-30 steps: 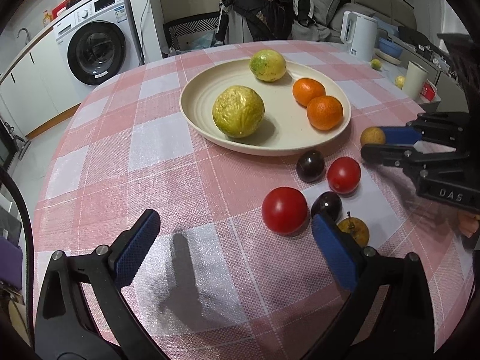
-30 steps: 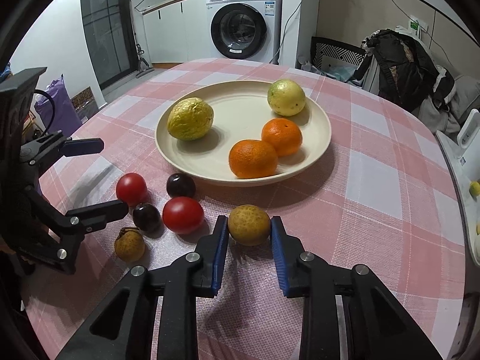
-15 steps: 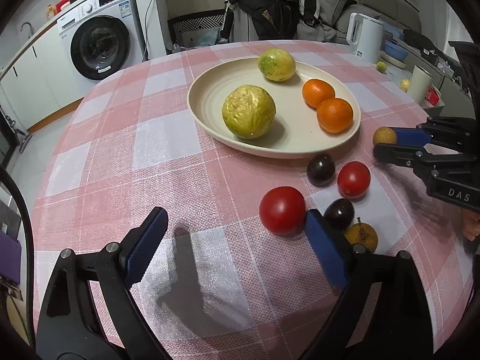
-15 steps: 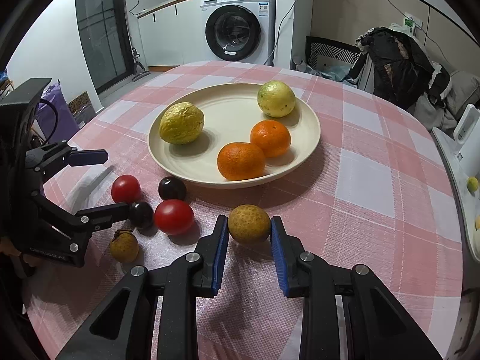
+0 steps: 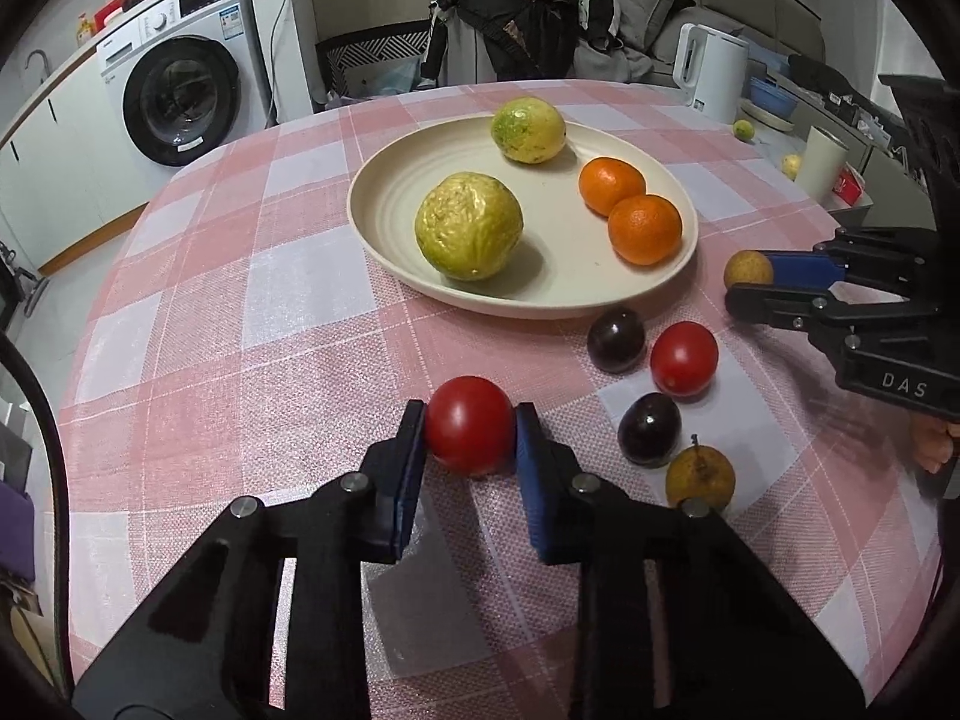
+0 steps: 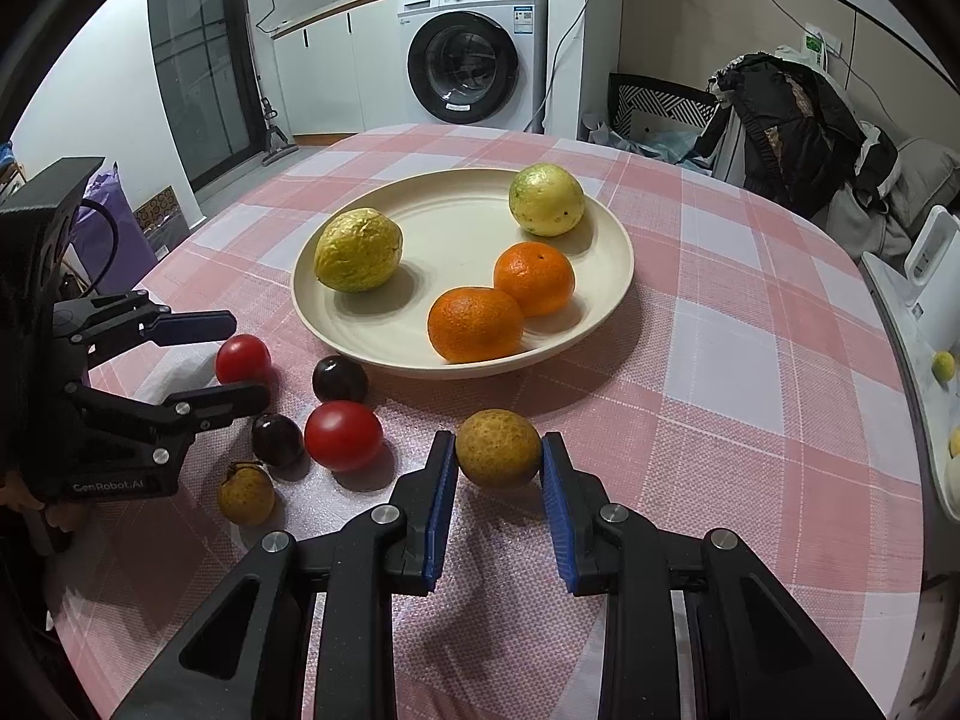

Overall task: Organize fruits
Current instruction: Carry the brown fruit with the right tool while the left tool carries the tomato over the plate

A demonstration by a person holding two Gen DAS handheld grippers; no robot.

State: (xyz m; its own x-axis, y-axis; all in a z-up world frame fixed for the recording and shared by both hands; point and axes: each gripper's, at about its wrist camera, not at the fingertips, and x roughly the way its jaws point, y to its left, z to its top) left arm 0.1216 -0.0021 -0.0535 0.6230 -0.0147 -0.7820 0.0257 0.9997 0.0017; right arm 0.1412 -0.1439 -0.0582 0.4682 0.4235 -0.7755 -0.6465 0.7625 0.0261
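Left gripper (image 5: 470, 438) has closed in, now clamping the tomato (image 5: 470, 423); right gripper (image 6: 498, 468) grips the longan (image 6: 498, 447) beside plate (image 6: 606, 294).

Glossy, smooth skin on the red tomato (image 5: 470, 423), clamped between matt blue pads (image 5: 407, 480) on the black plastic left gripper (image 5: 470, 429). The tablecloth (image 5: 252, 312) shows a coarse woven check. The cream plate (image 6: 612, 252) looks smooth and satin. The brown fruit (image 6: 498, 447) looks rough, speckled, dull. The oranges (image 6: 476, 324) are finely dimpled.
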